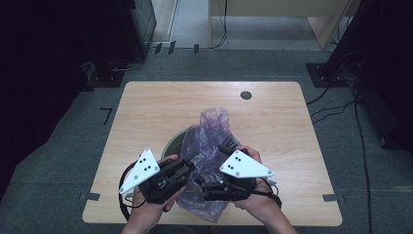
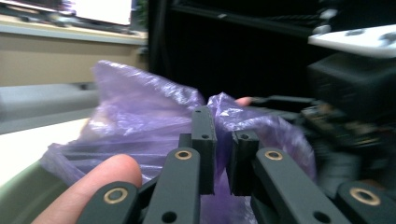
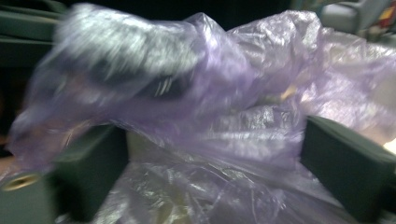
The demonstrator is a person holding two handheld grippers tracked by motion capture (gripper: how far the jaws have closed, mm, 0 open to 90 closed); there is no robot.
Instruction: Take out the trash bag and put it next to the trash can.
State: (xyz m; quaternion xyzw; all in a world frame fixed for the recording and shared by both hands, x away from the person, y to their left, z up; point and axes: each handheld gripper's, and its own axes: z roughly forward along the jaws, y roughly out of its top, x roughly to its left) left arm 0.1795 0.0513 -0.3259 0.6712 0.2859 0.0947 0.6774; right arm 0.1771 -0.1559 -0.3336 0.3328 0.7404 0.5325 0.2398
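**Purple bag going over the bin**

Both hands low in the high view: left gripper (image 1: 187,168) and right gripper (image 1: 209,180) flank the purple bag (image 1: 209,131), bunched over the green bin (image 1: 174,142) on the surface (image 1: 146,112), ready for spreading, I'd say.

Left gripper view: my fingers (image 2: 204,140) pinch shut on film.

Right gripper view: my fingers (image 3: 348,163) stand wide, bag draped between, nothing clamped.

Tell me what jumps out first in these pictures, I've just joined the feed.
A crumpled purple plastic bag rises from the near middle of the wooden table, over a green bin. The left hand-held gripper is shut on a fold of the bag. The right hand-held gripper stands wide, with film bunched between its jaws.
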